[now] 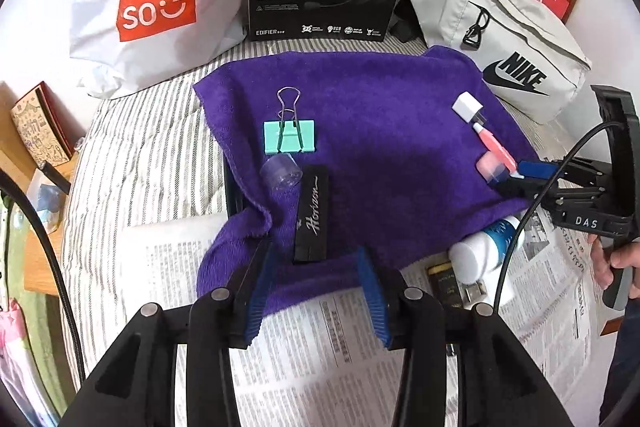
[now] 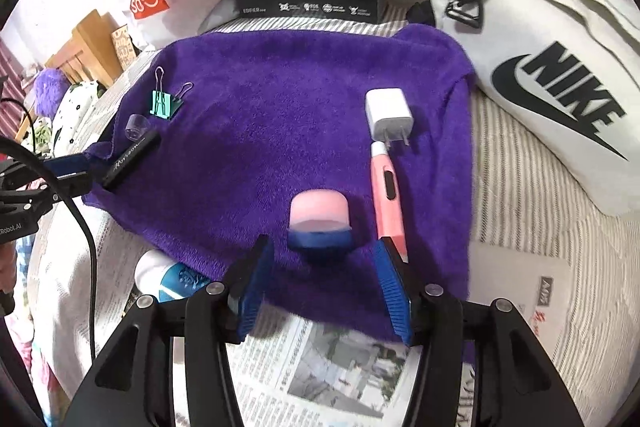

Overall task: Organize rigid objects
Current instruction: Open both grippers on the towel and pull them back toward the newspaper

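Pink jar with blue lid [image 2: 319, 223] lies on its side on the purple towel [image 2: 300, 99], just ahead of my right tool [image 2: 320, 281], whose jaws are wide and empty. Pink pen-like device [image 2: 387, 197] sits just beside it, white charger plug [image 2: 389, 115] beyond. My left tool [image 1: 316, 287] also gapes wide, empty, with the black Horizon case [image 1: 313, 213] just ahead; clear cap [image 1: 281, 173] touching the case, teal binder clip [image 1: 289, 135] farther off. All on a striped bed [image 1: 152, 155].

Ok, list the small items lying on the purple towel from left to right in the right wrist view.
clear cap → black Horizon case → green binder clip → pink-and-blue jar → white charger plug
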A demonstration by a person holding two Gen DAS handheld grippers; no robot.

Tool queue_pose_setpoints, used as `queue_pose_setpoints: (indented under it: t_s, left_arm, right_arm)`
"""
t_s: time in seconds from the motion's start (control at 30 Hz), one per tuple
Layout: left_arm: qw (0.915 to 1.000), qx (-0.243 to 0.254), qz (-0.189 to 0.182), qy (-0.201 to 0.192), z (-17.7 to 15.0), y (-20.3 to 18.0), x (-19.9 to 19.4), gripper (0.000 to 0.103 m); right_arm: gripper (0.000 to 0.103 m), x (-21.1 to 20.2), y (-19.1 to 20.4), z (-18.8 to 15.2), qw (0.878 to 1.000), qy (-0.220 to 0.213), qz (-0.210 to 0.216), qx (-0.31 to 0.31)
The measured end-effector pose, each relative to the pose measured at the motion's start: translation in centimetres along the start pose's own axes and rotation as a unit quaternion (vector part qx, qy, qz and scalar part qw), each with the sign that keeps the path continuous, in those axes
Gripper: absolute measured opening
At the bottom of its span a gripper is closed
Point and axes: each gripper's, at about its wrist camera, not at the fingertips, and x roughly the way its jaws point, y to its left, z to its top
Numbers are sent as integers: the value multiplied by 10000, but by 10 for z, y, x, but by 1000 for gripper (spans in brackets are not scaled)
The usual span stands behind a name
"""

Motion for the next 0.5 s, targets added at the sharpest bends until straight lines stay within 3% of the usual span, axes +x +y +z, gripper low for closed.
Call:
queue_pose_setpoints:
  t_s: [0.17, 0.5]
  left_arm:
    - [9999, 77, -51, -39, -12, -17, -9, 41]
    - [9993, 218, -275, 145, -37, -65, 8, 41]
  right_arm:
    - [58, -20, 1, -13, 9999, -74, -84, -25]
    - [59, -50, -3, -62, 9997, -140, -111, 178]
